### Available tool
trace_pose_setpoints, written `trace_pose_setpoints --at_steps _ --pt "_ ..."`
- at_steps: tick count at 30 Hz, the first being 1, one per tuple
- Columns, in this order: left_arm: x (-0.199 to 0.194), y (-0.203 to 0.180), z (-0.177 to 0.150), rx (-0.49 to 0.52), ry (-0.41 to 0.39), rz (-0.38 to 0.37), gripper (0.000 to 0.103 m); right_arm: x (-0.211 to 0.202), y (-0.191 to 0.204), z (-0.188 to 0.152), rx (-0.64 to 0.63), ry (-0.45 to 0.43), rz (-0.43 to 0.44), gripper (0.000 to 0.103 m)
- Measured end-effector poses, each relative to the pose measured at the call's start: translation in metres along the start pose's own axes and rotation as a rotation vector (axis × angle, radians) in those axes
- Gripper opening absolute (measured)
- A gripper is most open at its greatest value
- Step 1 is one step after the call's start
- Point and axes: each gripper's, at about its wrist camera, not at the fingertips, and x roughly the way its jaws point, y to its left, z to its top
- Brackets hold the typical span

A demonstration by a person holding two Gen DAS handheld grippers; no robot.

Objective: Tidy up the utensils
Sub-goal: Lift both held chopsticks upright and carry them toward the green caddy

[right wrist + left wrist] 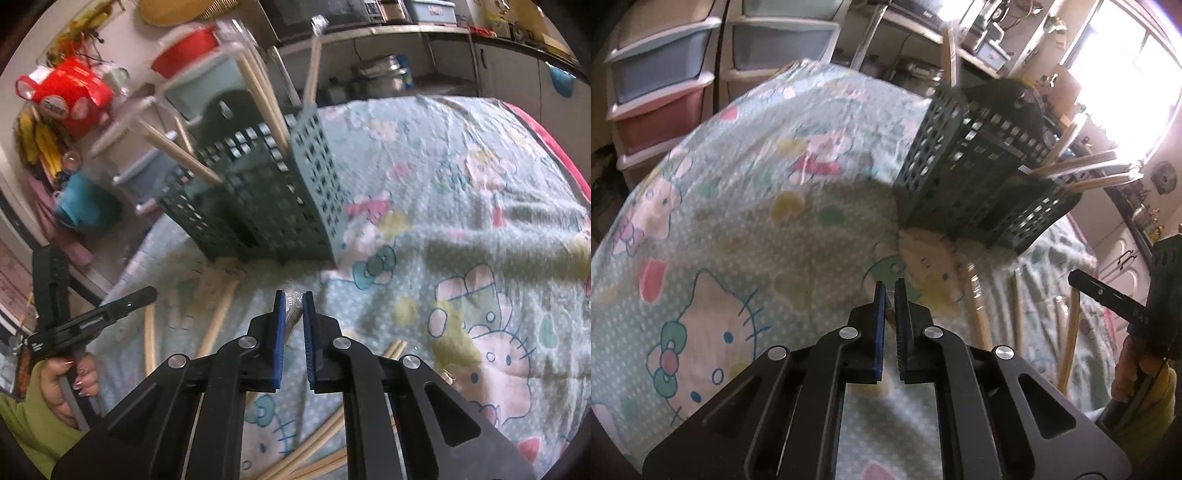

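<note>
A dark green perforated utensil basket [975, 162] stands on the cartoon-print tablecloth [746, 192], with several wrapped wooden chopsticks [1082, 162] sticking out of it. It also shows in the right wrist view [266, 188] with chopsticks [258, 88] inside. My left gripper [891, 291] is shut on a thin wooden chopstick whose tip shows between the pads. My right gripper [293, 301] is shut on a plastic-wrapped chopstick [293, 306], in front of the basket. Loose chopsticks lie on the cloth in the left wrist view [975, 299] and in the right wrist view [218, 317].
Plastic drawer units [665, 74] stand beyond the table's far edge. A cluttered counter with pots [384, 74] lies behind. The right gripper [1126, 306] shows at the left wrist view's right edge; the left gripper [85, 321] shows at the right wrist view's left.
</note>
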Motion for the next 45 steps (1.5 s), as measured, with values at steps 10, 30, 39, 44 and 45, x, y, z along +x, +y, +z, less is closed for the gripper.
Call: trace_pose_setpoints --at_steps 10,30,39,44,45 --pt "-0.025 -0.035 0.027 0.049 -0.096 -0.056 0.002 -0.04 0.017 0.015 -0.049 -0.102 0.053 0.007" --pt "-0.052 -0.076 0.06 0.127 -0.208 -0.097 0.002 -0.08 0.039 0.034 -0.138 -0.246 0.056 0.005" --pt "-0.06 -0.09 0.071 0.162 -0.242 -0.112 0.002 -0.09 0.049 0.042 -0.173 -0.291 0.058 0.005" --pt "-0.063 -0.095 0.075 0.176 -0.253 -0.121 0.001 -0.096 0.055 0.047 -0.191 -0.317 0.055 0.005" --pt "-0.064 -0.097 0.076 0.18 -0.256 -0.123 0.001 -0.097 0.056 0.049 -0.195 -0.324 0.056 0.005"
